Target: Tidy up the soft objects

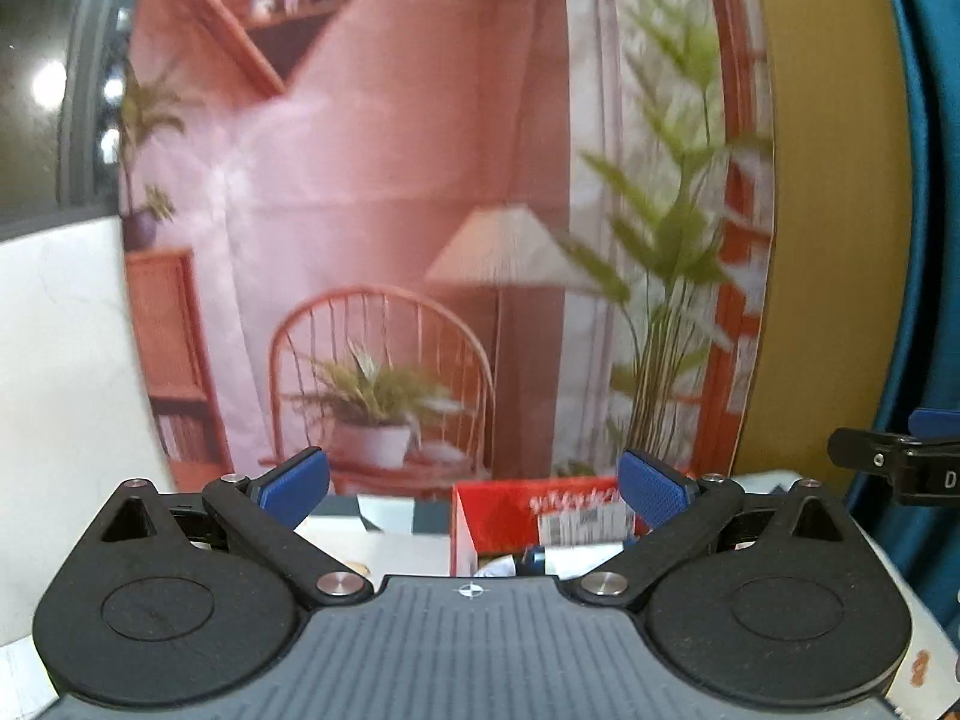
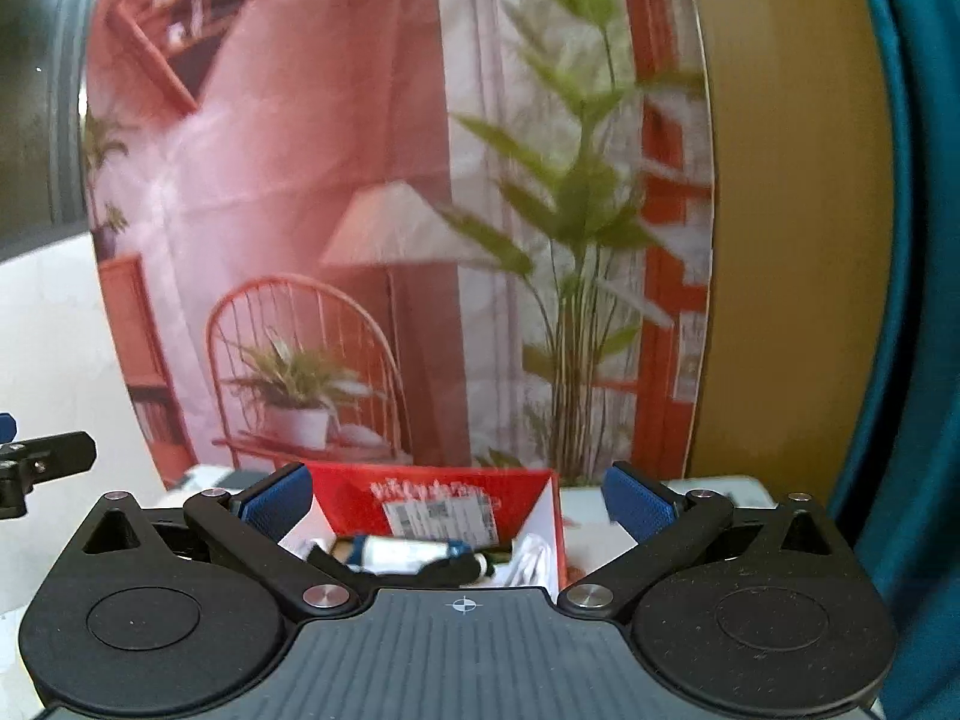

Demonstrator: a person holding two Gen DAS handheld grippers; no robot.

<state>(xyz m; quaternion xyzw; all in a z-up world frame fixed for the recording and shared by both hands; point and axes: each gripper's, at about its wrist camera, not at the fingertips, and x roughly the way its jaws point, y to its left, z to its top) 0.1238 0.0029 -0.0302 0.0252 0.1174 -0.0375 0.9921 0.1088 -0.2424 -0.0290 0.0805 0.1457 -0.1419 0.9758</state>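
Through the left wrist camera we see our left hand-held gripper [image 1: 474,489] with its blue pads [image 1: 295,487] spread wide apart and nothing between them. Just beyond and below the pads sits the red box [image 1: 510,507], its open top facing us; a printed label is stuck on its inner back wall. Inside the red box we make out a crumpled white soft thing [image 1: 501,567] with a dark blue piece beside it, mostly hidden by the gripper body. Left of the red box lies a white carton [image 1: 390,543] on the tabletop [image 1: 927,618]. Behind the red box hangs a printed backdrop [image 1: 390,180] showing a pink room with a chair, a lamp and plants. To the right of the red box, at the frame edge, the tip of the other gripper shows.

Through the right wrist camera we see our right hand-held gripper [image 2: 459,498] likewise wide open and empty, its pads framing the red box [image 2: 432,492]. Inside the red box lie rolled soft items [image 2: 408,552], white with blue and dark bands, and a white crumpled piece [image 2: 531,555] against its right wall. The same backdrop [image 2: 300,150] rises behind the red box, with a teal curtain [image 2: 912,300] far to its right.
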